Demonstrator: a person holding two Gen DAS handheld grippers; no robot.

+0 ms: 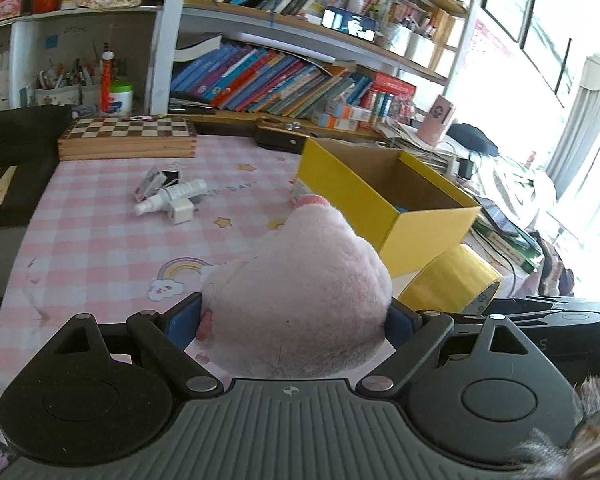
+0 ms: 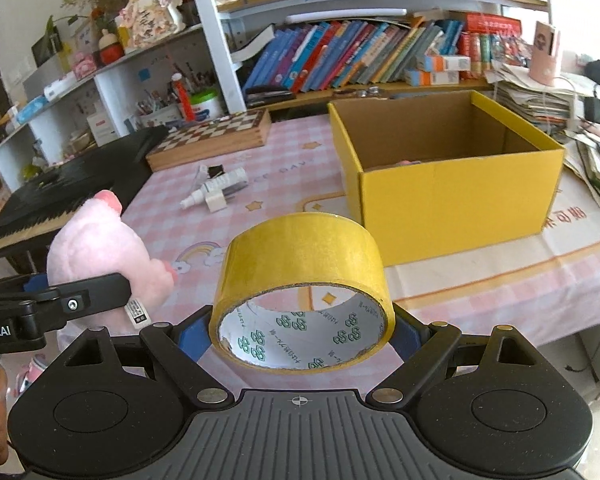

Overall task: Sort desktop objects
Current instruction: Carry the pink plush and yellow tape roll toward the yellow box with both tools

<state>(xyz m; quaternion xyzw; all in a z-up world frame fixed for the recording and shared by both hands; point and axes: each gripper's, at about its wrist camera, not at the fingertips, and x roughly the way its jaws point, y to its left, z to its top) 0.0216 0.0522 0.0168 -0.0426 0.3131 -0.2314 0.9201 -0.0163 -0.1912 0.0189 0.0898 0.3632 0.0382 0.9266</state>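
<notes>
The roll of yellow packing tape (image 2: pixel 303 280) sits clamped on its side in the right gripper (image 2: pixel 302 334), just short of the open yellow cardboard box (image 2: pixel 452 196), while the left gripper (image 1: pixel 296 320) pinches a pink plush toy (image 1: pixel 300 280) off to its left. To do this well, I'd carry each over the box's near wall (image 2: pixel 456 168), clear of the rim, before letting go. The white spray bottle (image 2: pixel 216 190) and small bits farther left on the pink checked tablecloth (image 2: pixel 500 280) can wait.

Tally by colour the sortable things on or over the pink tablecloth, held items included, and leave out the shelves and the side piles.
Pink: 1, the plush toy in the left gripper.
Yellow: 2, the tape roll in the right gripper and the cardboard box.
White: 2, the spray bottle and the charger cube.
Wooden: 1, the chessboard box.
Total: 6.
</notes>
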